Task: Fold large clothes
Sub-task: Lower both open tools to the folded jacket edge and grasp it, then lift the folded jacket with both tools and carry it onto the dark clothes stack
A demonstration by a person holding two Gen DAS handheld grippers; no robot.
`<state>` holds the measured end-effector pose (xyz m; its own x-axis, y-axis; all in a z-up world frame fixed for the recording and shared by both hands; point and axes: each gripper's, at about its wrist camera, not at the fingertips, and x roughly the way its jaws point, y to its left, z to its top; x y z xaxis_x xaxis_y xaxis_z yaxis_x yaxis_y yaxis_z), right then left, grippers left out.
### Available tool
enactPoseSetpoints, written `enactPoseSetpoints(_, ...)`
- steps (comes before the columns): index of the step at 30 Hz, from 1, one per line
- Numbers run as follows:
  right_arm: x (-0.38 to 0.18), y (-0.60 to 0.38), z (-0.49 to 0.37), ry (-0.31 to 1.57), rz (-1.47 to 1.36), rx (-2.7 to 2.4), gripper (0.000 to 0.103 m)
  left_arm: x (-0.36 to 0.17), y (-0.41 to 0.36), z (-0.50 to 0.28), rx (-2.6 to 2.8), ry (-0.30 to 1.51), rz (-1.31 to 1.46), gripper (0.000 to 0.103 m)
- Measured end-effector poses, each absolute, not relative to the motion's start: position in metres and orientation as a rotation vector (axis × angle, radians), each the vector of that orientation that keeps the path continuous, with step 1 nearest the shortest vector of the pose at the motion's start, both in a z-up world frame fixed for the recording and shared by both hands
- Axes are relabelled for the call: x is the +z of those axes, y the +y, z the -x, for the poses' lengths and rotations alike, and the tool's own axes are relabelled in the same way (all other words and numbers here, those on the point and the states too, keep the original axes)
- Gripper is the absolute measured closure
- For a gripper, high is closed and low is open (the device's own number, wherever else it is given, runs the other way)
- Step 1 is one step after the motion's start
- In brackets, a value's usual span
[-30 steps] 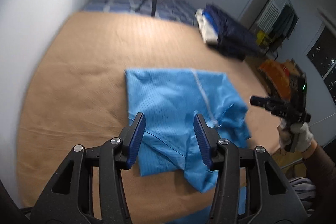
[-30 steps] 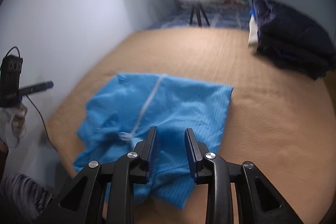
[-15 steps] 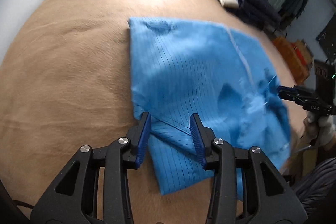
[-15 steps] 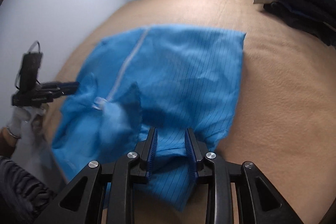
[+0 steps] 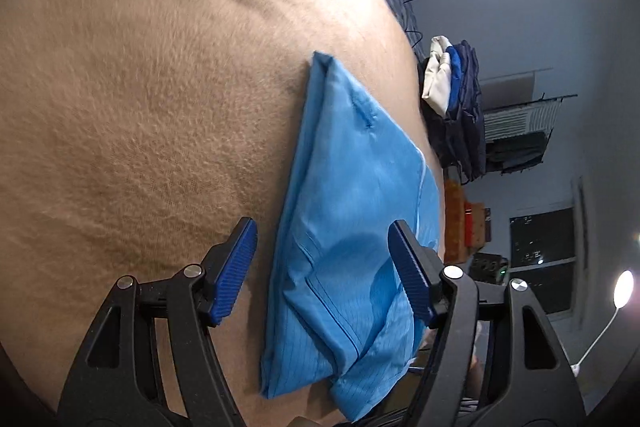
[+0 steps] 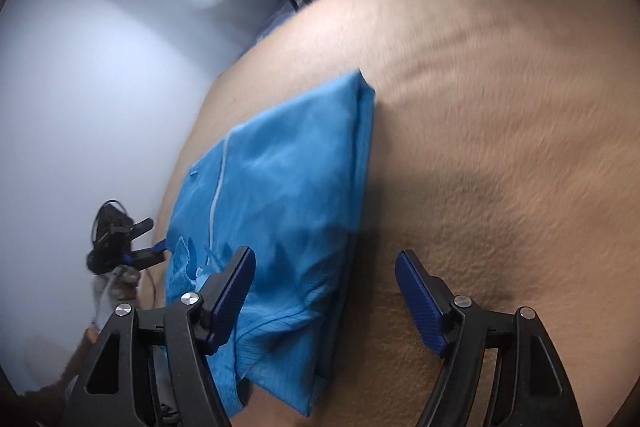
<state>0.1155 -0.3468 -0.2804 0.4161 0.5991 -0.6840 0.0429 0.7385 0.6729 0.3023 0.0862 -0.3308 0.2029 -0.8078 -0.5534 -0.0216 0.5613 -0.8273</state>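
Since a second ago both grippers have dropped close to the bed [image 5: 120, 107] and rolled, and the blue garment [image 5: 352, 219] now fills more of each view. It lies folded on the tan, nubbly cover, a long narrow slab of thin pinstriped cloth whose long axis runs away from both grippers. The left gripper [image 5: 322, 277] straddles its near end, jaws opening wide, pads clear of the cloth. The right gripper [image 6: 326, 301] has its jaws opening too, gripping nothing, the garment's edge between them. Both hands look equally near.
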Motion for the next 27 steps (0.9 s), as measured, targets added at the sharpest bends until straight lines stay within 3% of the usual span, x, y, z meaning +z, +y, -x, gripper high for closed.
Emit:
enactPoseSetpoints(4,-0.293,-0.349,-0.123,1.102,-0.750,0.426,0.028,-0.336,0.075,-0.313,-0.655,1.260,0.807,0.035)
enactPoseSetpoints(5,-0.294,-0.349,-0.124,1.098,-0.763,0.433,0.028,-0.335,0.071,-0.316,-0.652,1.260,0.794,0.040)
enactPoseSetpoints(8,-0.299,-0.344,-0.130,1.098,-0.806,0.470,0.039,-0.336,0.056,-0.322,-0.642,1.273,0.747,0.054)
enactPoseSetpoints(12,-0.306,-0.327,-0.142,1.109,-0.808,0.513,0.044,-0.331,0.039,-0.323,-0.654,1.270,0.657,0.054)
enactPoseSetpoints(14,-0.306,-0.320,-0.145,1.114,-0.815,0.525,0.050,-0.327,0.035,-0.320,-0.632,1.273,0.603,0.066)
enactPoseSetpoints(16,-0.306,-0.312,-0.148,1.135,-0.795,0.521,0.069,-0.322,0.030,-0.316,-0.602,1.264,0.539,0.076)
enactPoseSetpoints(19,-0.299,-0.305,-0.147,1.140,-0.726,0.502,0.083,-0.308,0.020,-0.303,-0.571,1.220,0.426,0.083)
enactPoseSetpoints(23,-0.281,-0.296,-0.144,1.144,-0.624,0.468,0.092,-0.290,0.002,-0.292,-0.551,1.160,0.321,0.093)
enactPoseSetpoints(27,-0.257,-0.279,-0.147,1.142,-0.490,0.423,0.098,-0.273,-0.005,-0.281,-0.577,1.136,0.352,0.095)
